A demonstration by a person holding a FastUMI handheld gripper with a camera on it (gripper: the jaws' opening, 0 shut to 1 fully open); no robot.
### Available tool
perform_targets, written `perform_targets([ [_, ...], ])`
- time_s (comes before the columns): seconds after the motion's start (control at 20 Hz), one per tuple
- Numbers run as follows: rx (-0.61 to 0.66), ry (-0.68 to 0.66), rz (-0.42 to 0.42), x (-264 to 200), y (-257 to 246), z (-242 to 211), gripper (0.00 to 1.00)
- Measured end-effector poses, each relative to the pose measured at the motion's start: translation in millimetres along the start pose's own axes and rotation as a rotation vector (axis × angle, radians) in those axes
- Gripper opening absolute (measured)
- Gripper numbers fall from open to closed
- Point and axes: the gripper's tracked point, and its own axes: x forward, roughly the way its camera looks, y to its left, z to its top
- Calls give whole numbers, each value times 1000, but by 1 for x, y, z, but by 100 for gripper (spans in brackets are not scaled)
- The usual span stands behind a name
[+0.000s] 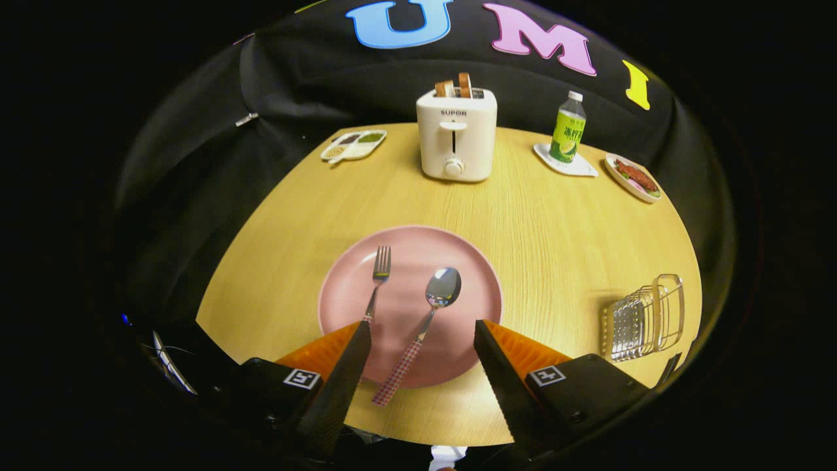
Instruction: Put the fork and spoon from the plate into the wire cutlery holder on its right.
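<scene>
Near table's [536,261] front edge we hold gripper [422,330] spread wide, empty, above pink plate [471,275]; spoon [425,320] between fingers, fork [378,278] by left finger, wire cutlery holder [644,318] at right edge awaiting both.

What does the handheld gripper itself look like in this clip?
The gripper has two dark, flat fingers with ridged inner faces, tapering to points. Behind each sits a bright orange wedge on a black housing, and each housing carries a small white square tag with a black marker pattern.
</scene>
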Motion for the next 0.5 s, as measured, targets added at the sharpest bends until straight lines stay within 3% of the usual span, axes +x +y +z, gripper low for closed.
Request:
perform_targets([
  [0.2,-6,95,-9,31,-3,-22,83],
  [0.5,-3,161,-9,49,3,-22,69],
])
